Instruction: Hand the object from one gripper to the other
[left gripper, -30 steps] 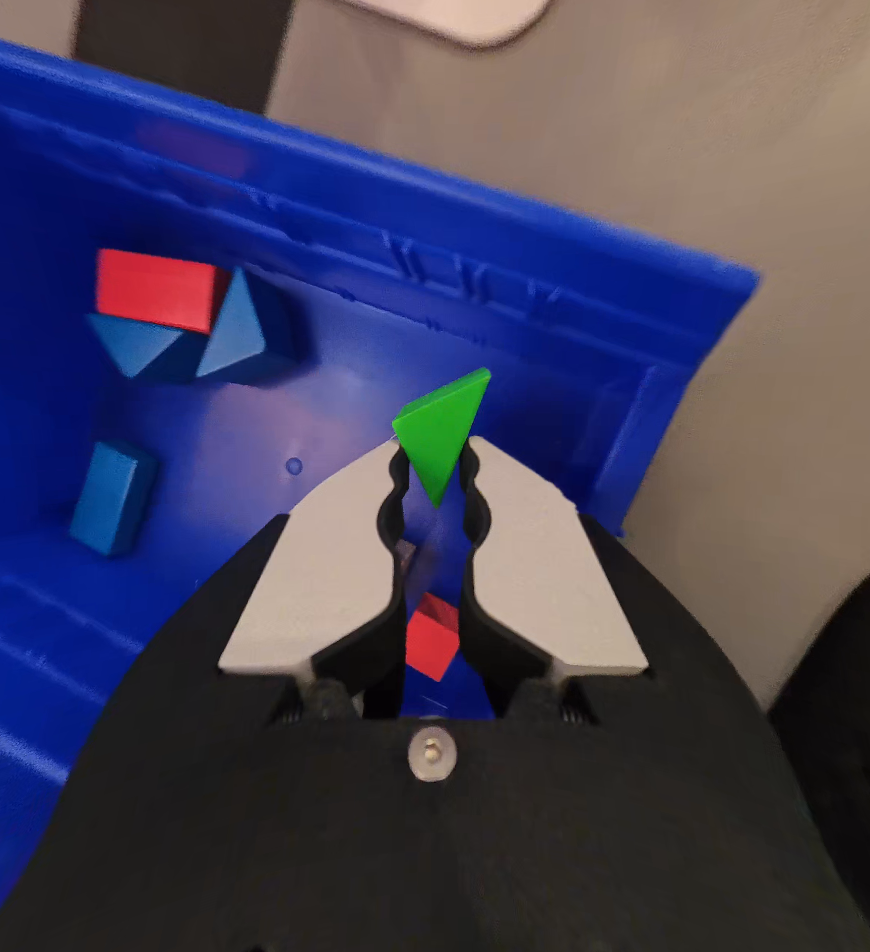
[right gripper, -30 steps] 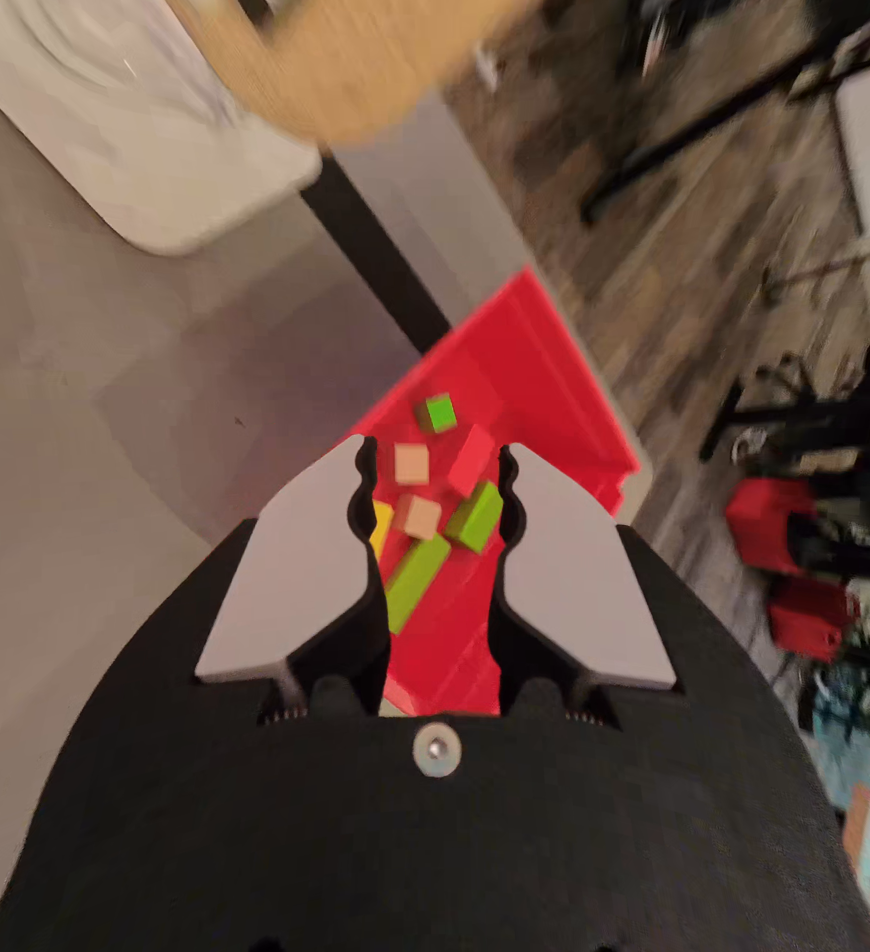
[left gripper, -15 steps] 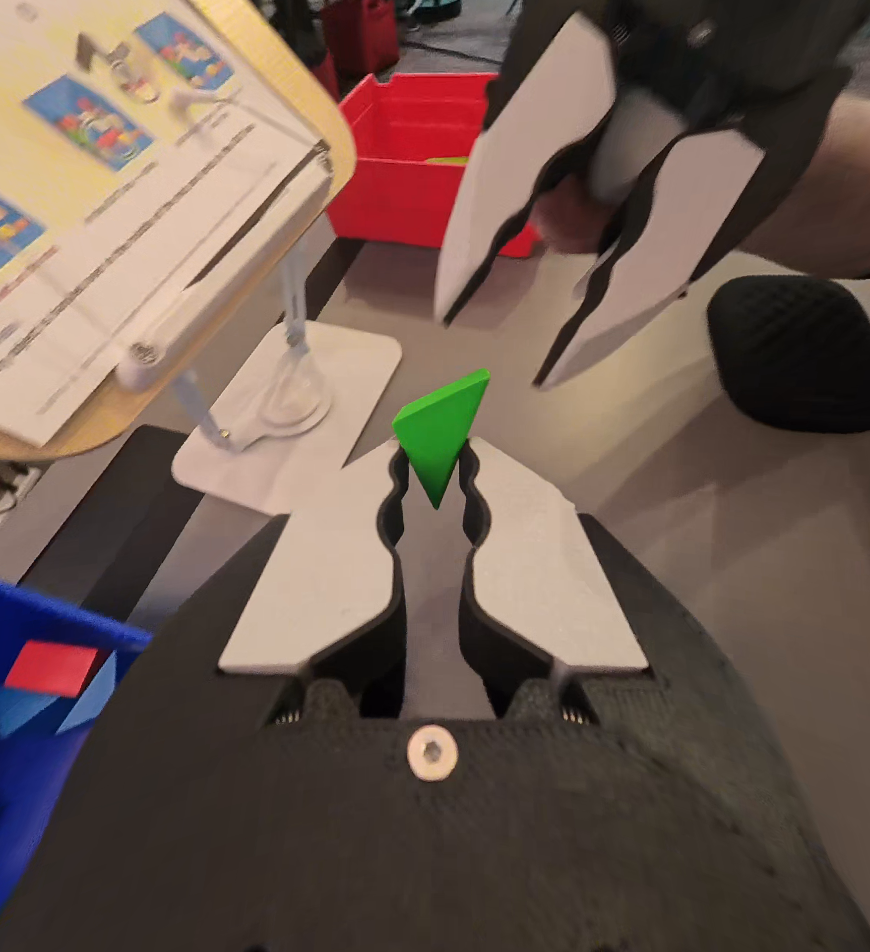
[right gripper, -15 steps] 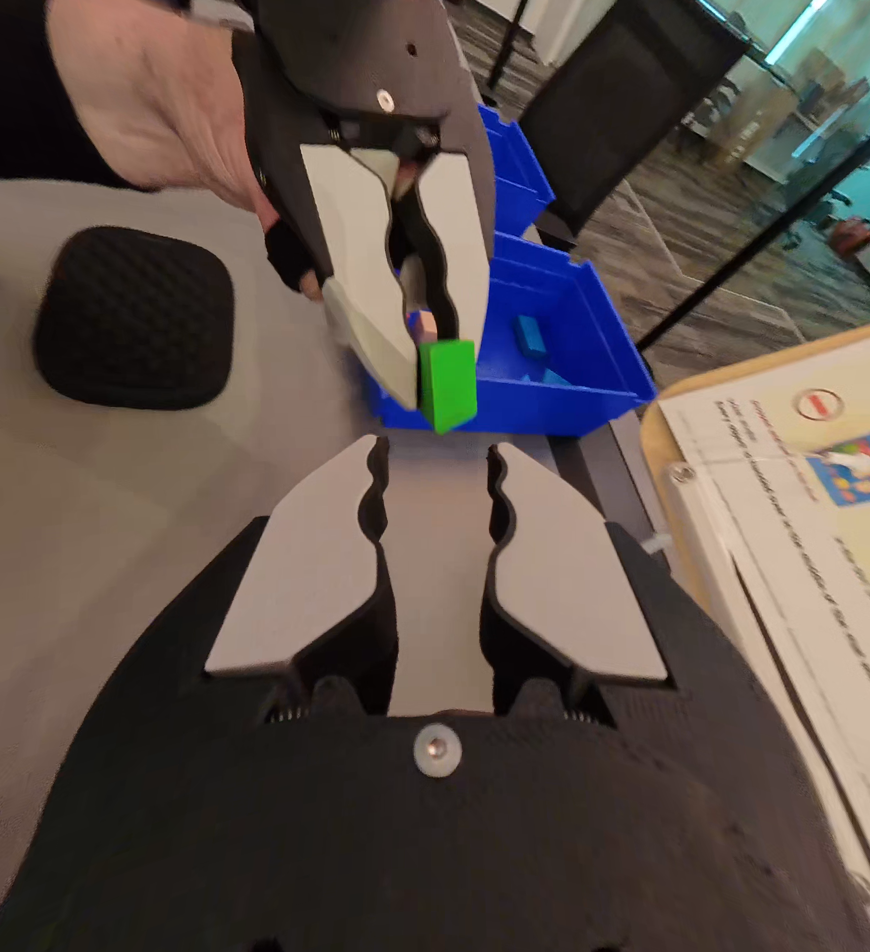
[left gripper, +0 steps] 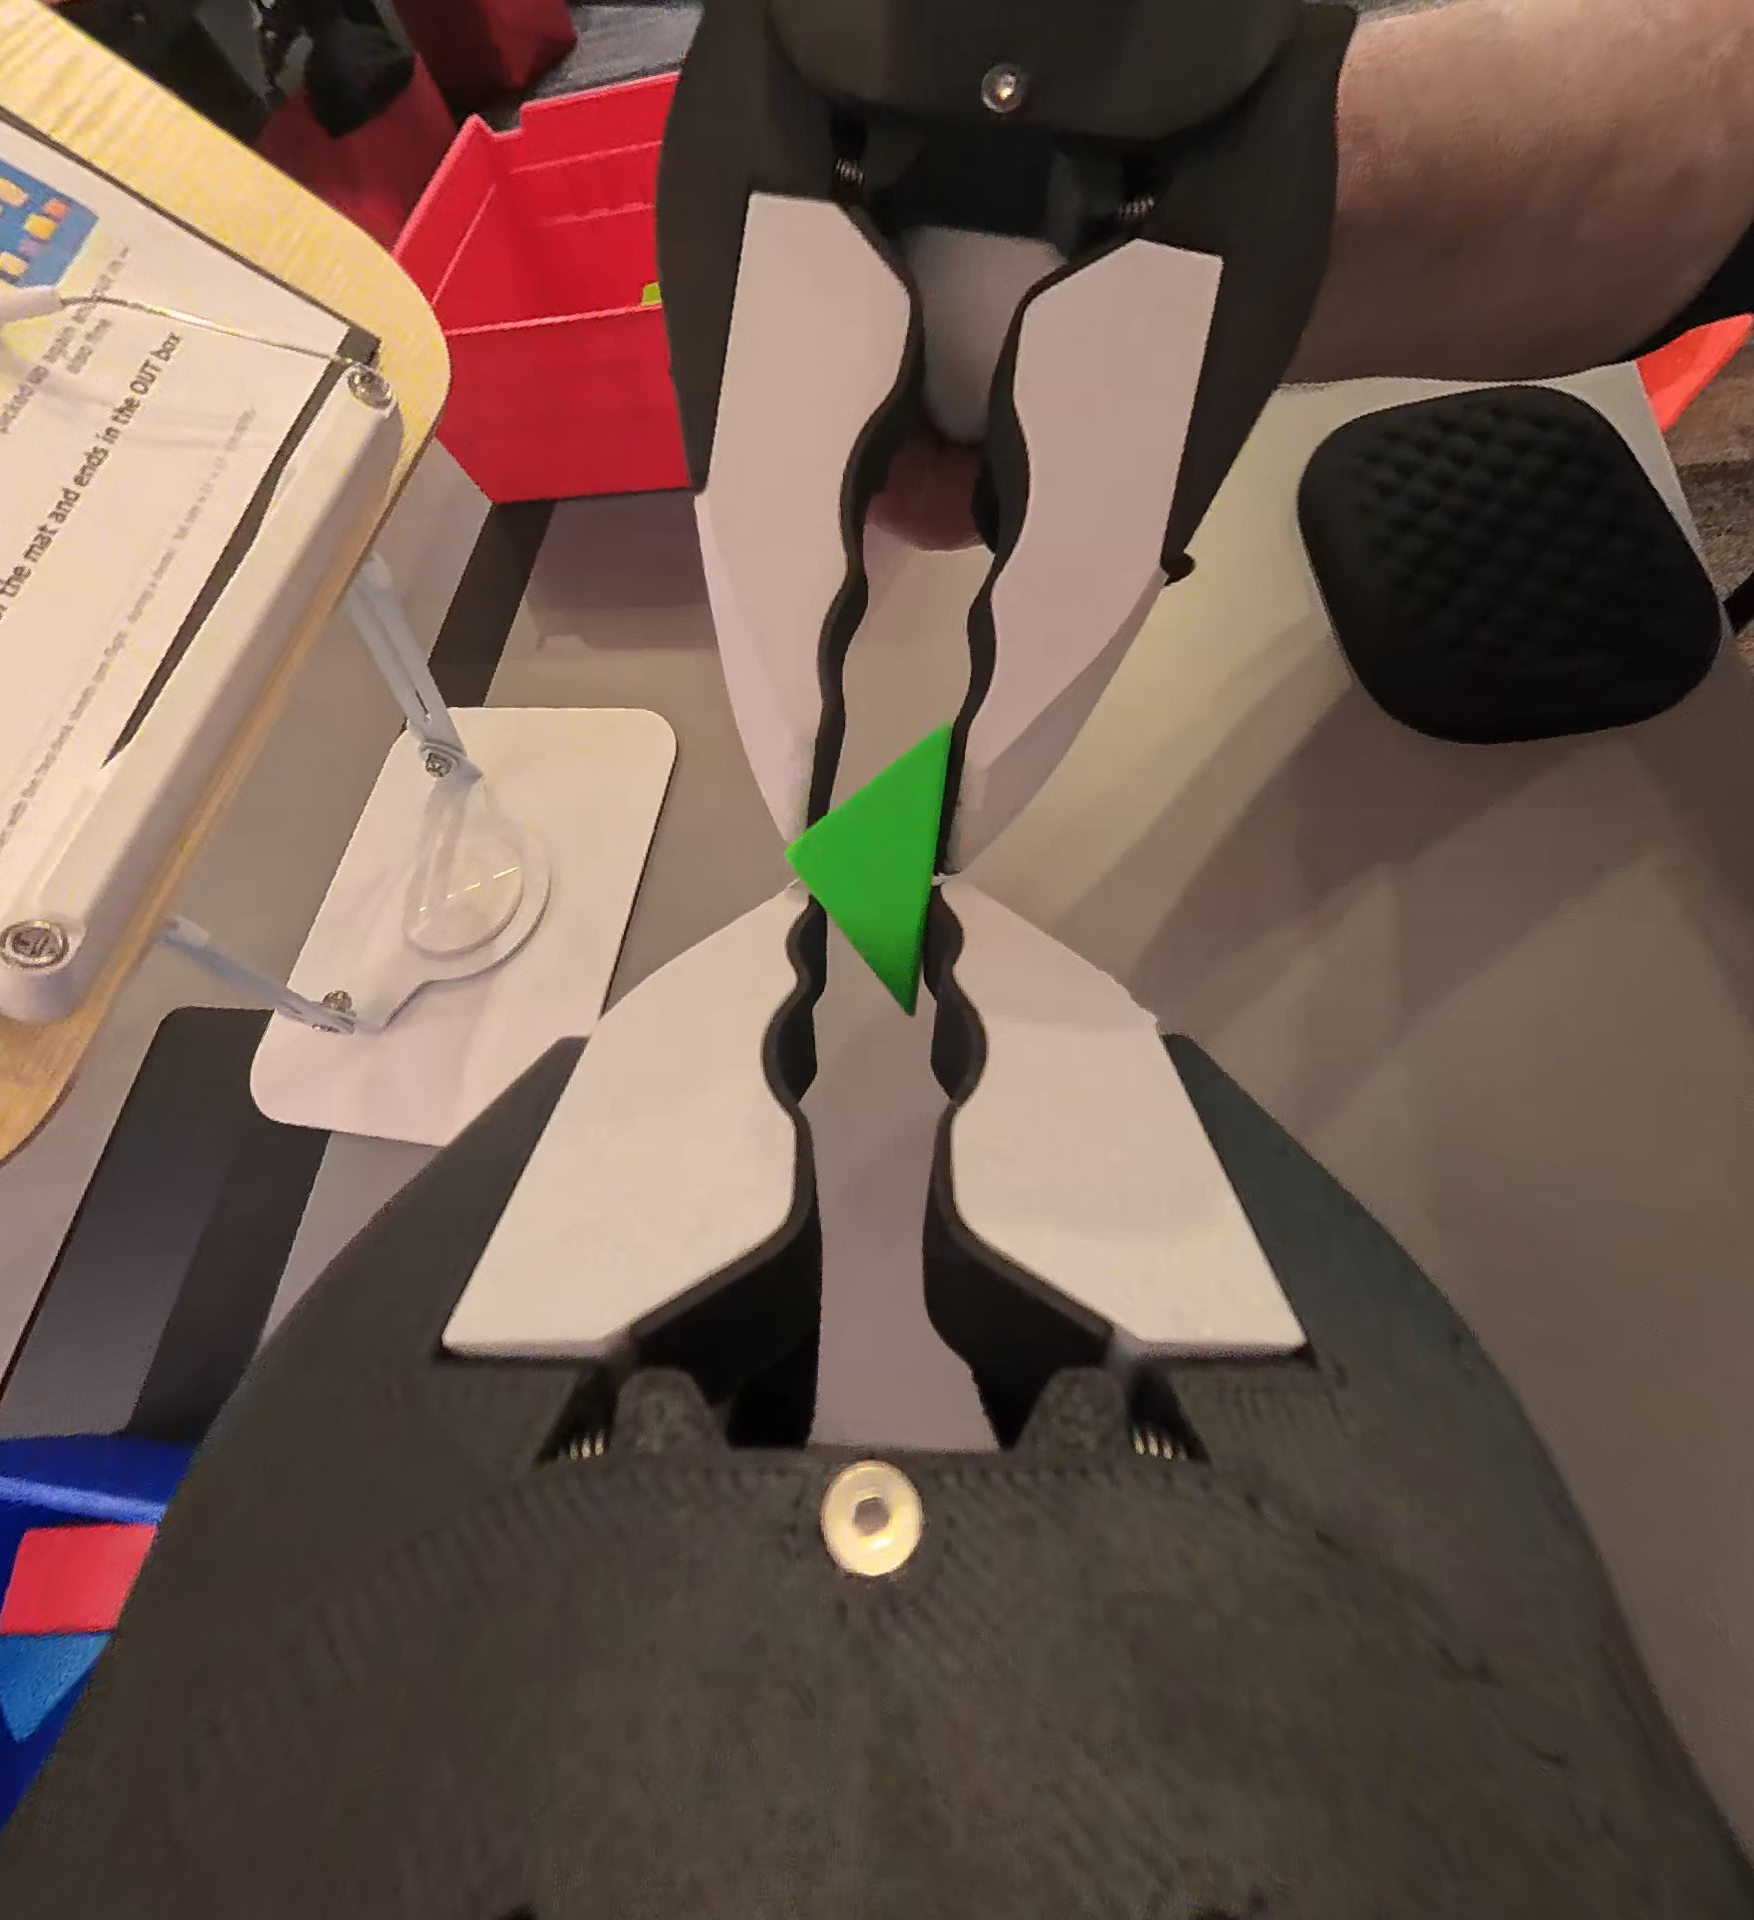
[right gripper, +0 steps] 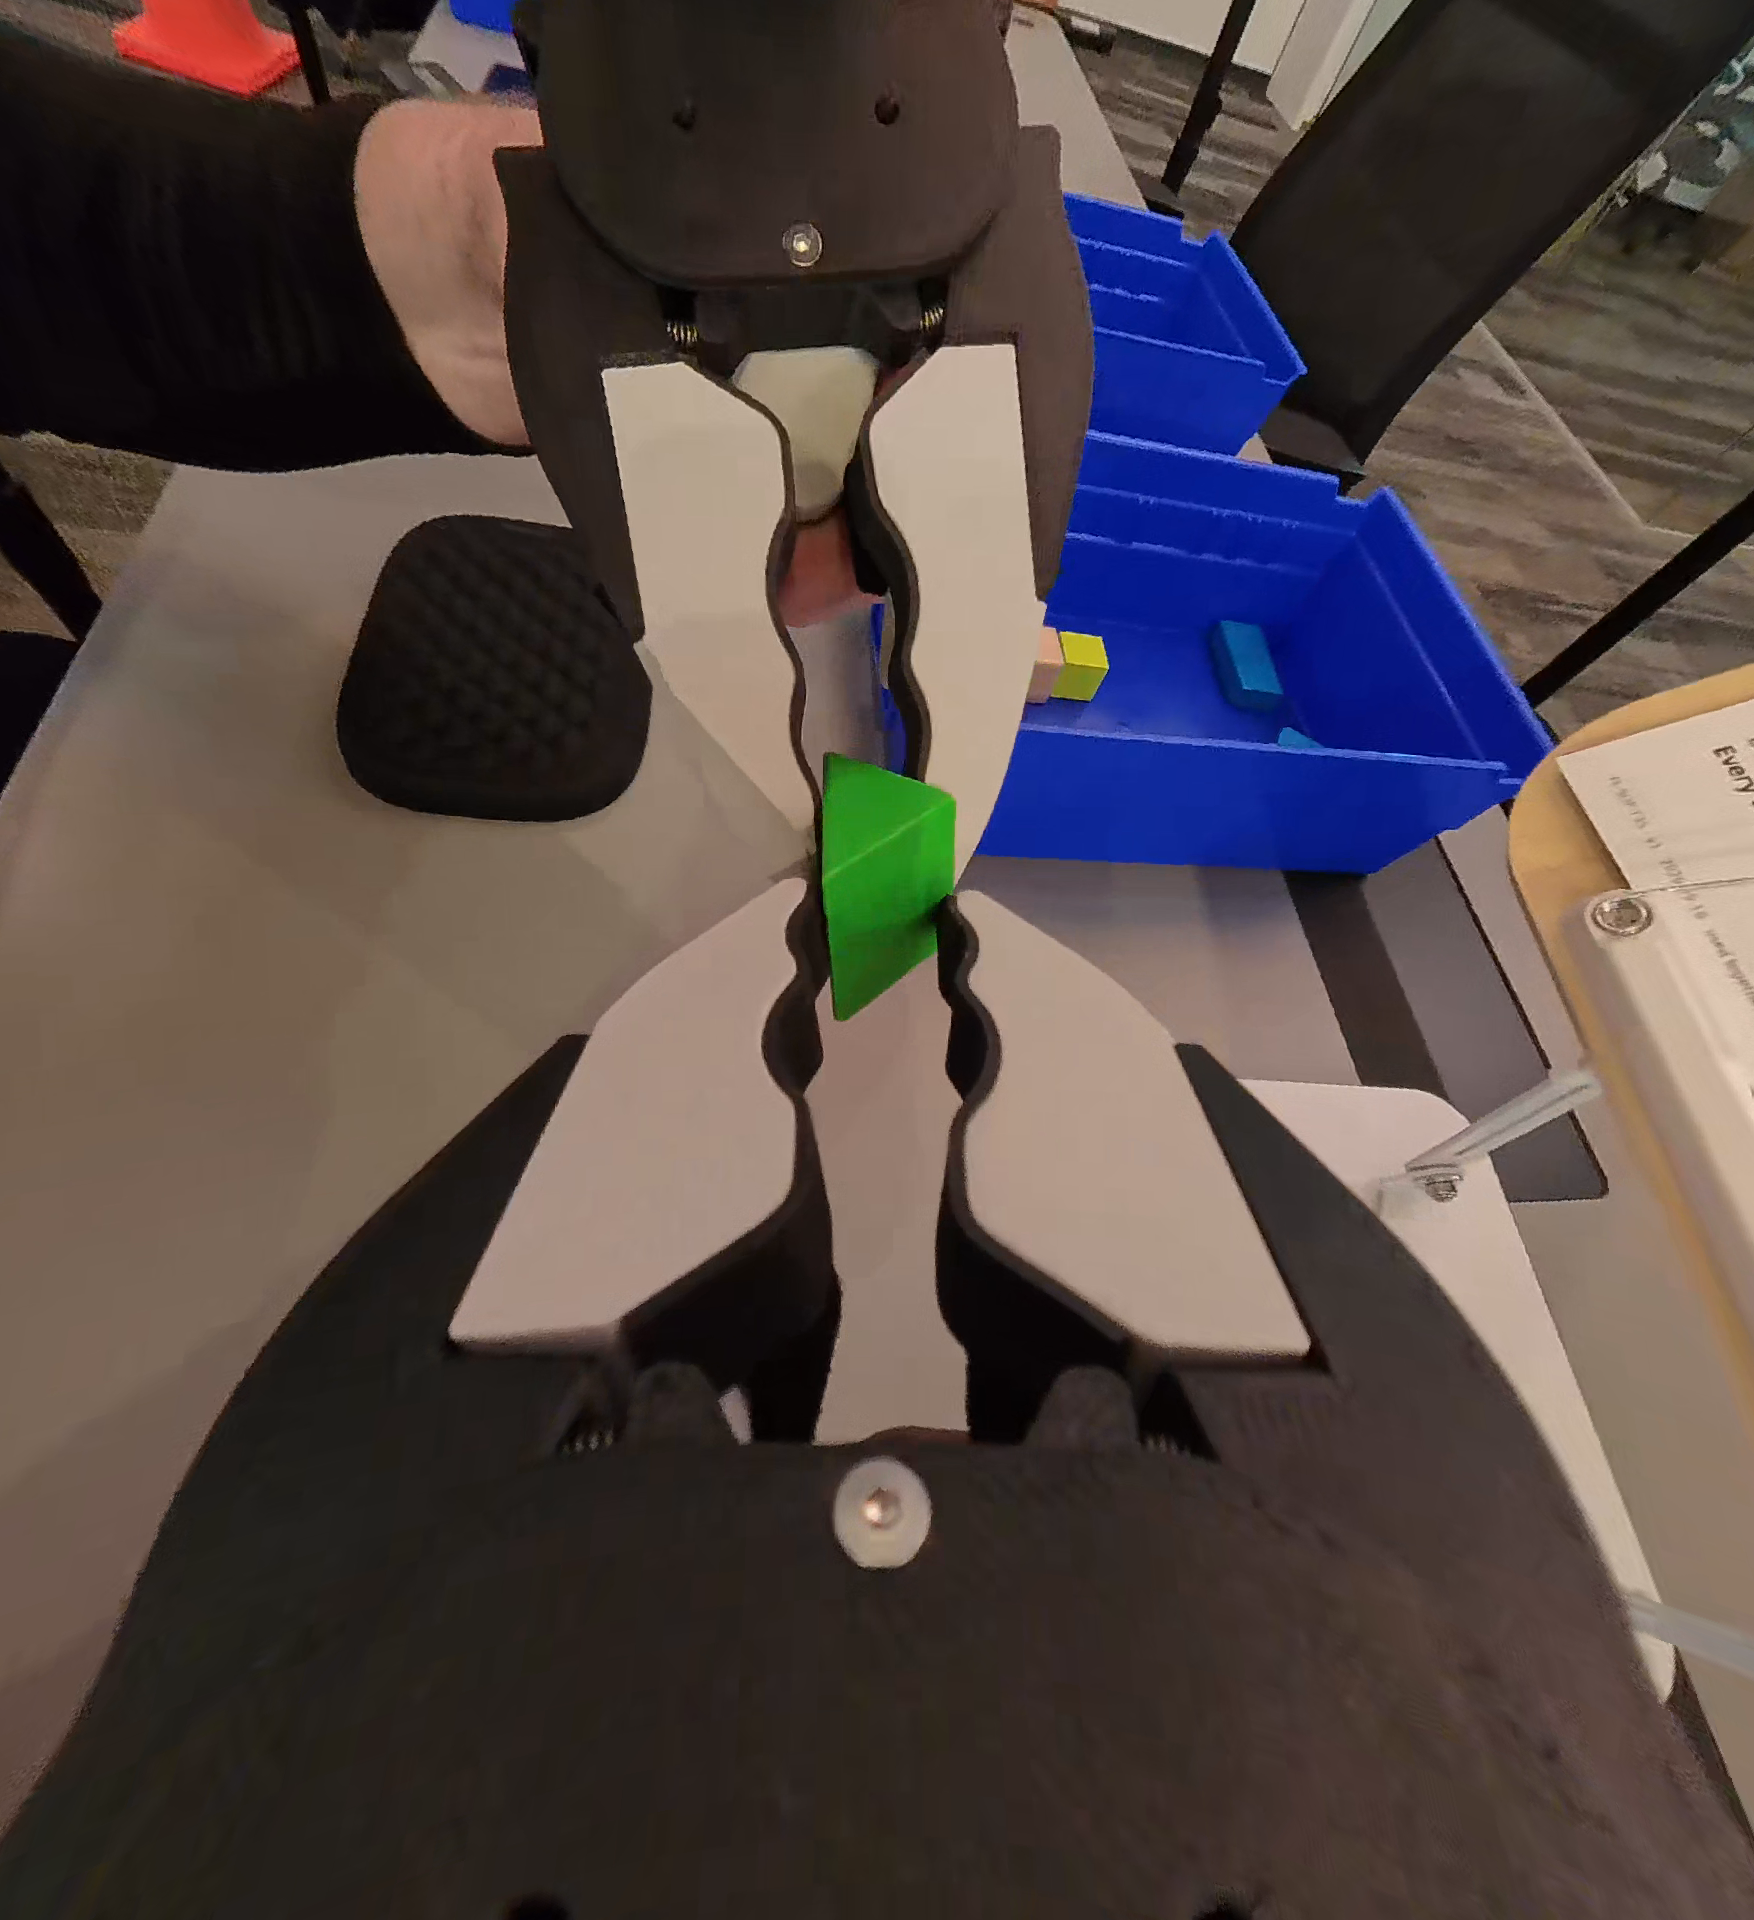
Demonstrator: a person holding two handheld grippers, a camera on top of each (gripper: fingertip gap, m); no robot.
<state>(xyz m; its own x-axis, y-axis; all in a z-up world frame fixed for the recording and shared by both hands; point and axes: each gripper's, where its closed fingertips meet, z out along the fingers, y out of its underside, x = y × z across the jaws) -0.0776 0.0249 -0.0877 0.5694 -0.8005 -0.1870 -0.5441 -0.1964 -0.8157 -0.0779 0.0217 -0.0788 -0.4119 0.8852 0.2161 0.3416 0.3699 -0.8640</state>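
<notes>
**A:** What is the widest thing here, and why are the tools where they are?

**B:** A pale grey table [right gripper: 177,1039] carries everything. A blue plastic bin [right gripper: 1268,821] of small blocks sits toward one edge, a red plastic bin [left gripper: 540,343] toward another, and a black textured pad [left gripper: 1507,561] lies between. The two black-and-grey handheld grippers meet nose to nose in the air over the table's middle, probably so neither bin is in the way.

**A:** And the object?

**B:** A small bright green wedge-shaped block [left gripper: 878,862] sits where the tips meet, off the table. The left gripper [left gripper: 873,935] is clamped on its lower part, and the right gripper [right gripper: 878,935] is clamped on the other end, so both grasp it at once. I judge the handover is at its shared moment, with the left yet to let go.

**A:** Which way does it point?

**B:** Its long axis runs along the line joining the grippers. Seen from the left, the sharpest corner points back into the left gripper's jaws.
</notes>
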